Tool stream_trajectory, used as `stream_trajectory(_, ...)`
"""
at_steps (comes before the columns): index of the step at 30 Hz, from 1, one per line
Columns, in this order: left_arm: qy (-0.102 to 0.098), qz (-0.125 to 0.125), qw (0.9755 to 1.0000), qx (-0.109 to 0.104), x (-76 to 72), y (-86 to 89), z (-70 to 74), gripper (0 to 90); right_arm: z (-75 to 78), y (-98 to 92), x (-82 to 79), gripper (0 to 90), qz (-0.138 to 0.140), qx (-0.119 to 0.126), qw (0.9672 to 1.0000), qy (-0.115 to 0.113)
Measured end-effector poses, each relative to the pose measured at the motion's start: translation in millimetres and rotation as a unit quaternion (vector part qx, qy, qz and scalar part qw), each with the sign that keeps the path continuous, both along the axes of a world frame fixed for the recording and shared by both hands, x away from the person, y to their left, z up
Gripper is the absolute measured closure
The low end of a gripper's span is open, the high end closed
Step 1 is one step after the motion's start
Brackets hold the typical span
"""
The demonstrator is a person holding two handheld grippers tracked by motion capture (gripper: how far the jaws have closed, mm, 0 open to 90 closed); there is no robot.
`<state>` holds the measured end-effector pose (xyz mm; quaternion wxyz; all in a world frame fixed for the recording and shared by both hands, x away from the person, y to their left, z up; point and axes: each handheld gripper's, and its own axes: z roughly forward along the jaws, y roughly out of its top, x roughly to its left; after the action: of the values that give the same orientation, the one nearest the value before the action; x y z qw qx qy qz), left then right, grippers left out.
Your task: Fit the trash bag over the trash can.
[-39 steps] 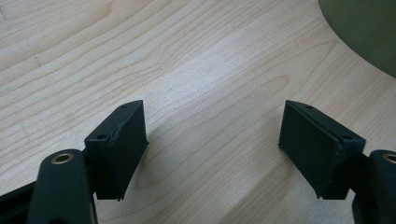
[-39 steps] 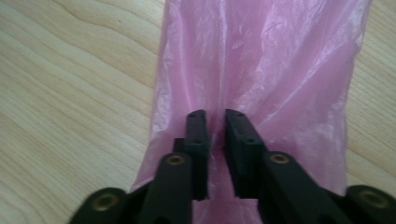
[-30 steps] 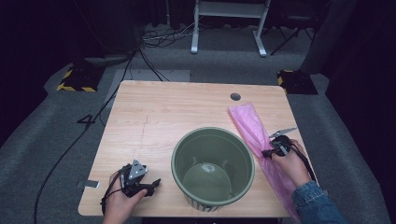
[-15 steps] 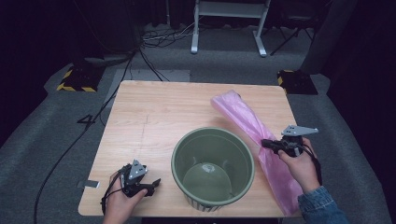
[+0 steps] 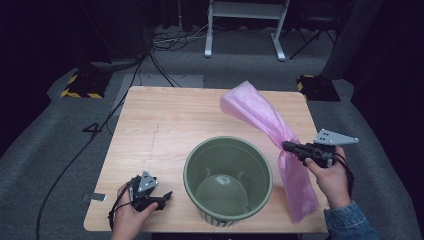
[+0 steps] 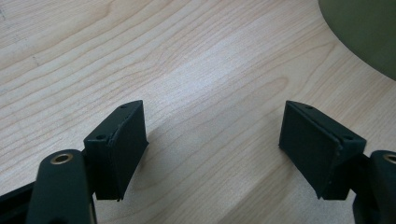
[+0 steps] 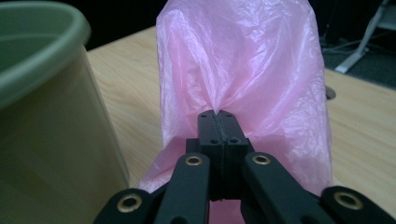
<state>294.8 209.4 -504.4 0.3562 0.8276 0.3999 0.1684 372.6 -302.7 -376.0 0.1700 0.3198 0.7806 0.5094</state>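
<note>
Bag: my right gripper [image 5: 286, 145] pinches the pink plastic bag [image 5: 260, 115] mid-length; its long axis runs far-left to near-right.
Left gripper [image 5: 167, 194]: jaws apart, holding nothing.

I see the bucket [image 5: 228, 182] on the surface [image 5: 165, 125] at its near edge, the bag [image 5: 270, 125] just right of it.

Pink bag [image 5: 260, 117], green bucket [image 5: 227, 155] (striped base), pale wood table [image 5: 160, 125].
</note>
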Motion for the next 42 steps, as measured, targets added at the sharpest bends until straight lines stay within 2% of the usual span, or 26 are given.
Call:
stream_trajectory(6, -0.001, 0.001, 1.0000, 0.000, 0.3, -0.5, 0.0, 22.8, 21.5, -1.2, -7.3, 90.0, 0.010, 0.024, 0.9991, -0.034)
stream_trajectory(12, 0.000, 0.000, 1.0000, 0.000, 0.5, -0.7, 0.0, 22.6, 42.6, 1.9, -15.2, 90.0, 0.023, 0.035, 0.9975, -0.057)
stream_trajectory(24, 0.000, -0.001, 1.0000, -0.002, 1.3, -1.6, -0.3, 22.3, 69.8, 13.5, -22.6, 90.0, 0.042, 0.042, 0.9960, -0.067)
stream_trajectory(29, 0.001, -0.004, 1.0000, -0.001, 1.7, -1.4, -0.2, 22.3, 82.8, 18.0, -25.7, 90.0, 0.040, 0.034, 0.9963, -0.068)
stream_trajectory(37, 0.000, -0.004, 1.0000, -0.001, 2.3, -2.2, -0.2, 22.3, 111.5, 31.4, -31.1, 90.0, 0.047, 0.033, 0.9965, -0.060)
stream_trajectory(42, 0.000, -0.004, 1.0000, -0.001, 2.3, -2.3, -0.3, 22.3, 123.0, 40.0, -34.0, 90.0, 0.054, 0.031, 0.9966, -0.054)
